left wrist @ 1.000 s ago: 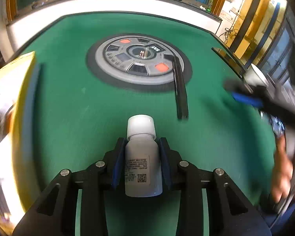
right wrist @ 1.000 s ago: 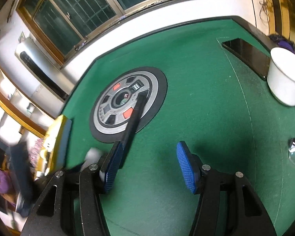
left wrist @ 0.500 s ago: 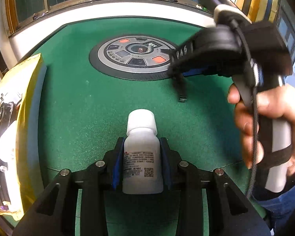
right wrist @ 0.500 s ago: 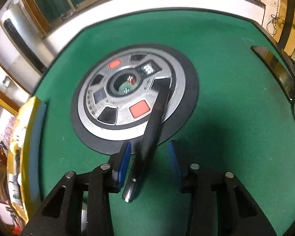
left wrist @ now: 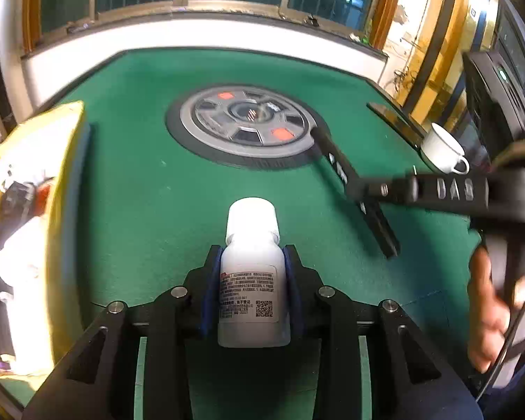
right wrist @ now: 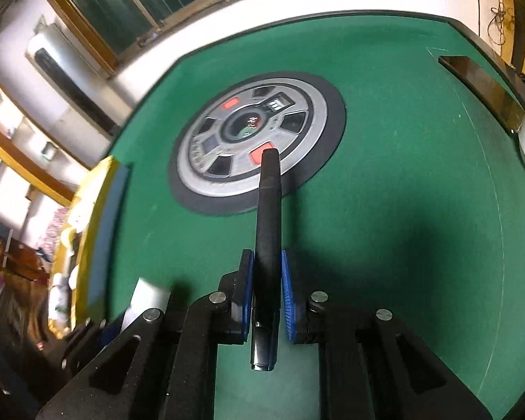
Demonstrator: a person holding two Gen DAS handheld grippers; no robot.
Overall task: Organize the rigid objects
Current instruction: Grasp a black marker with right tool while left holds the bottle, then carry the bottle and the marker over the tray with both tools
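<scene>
My left gripper [left wrist: 251,262] is shut on a white plastic bottle [left wrist: 251,273] with a white cap and a printed label, held over the green felt table [left wrist: 140,192]. My right gripper [right wrist: 266,266] is shut on a long black bar [right wrist: 267,224]; its blue pads [right wrist: 287,290] press both sides near the bar's near end. The bar's far tip reaches over the round grey and black centre console [right wrist: 255,136]. In the left wrist view the right gripper [left wrist: 360,189] comes in from the right, clamped on the black bar [left wrist: 336,161], with a person's hand [left wrist: 493,315] on its handle.
A yellow box [left wrist: 59,210] with mixed items stands at the table's left edge. A white cup [left wrist: 441,147] sits at the right edge beside a dark slot [left wrist: 392,119]. The left gripper's bottle [right wrist: 147,297] shows at lower left of the right wrist view.
The right gripper came over the black bar and shut on it, then drew it toward the right and nearer. The left gripper kept its hold on the bottle.
</scene>
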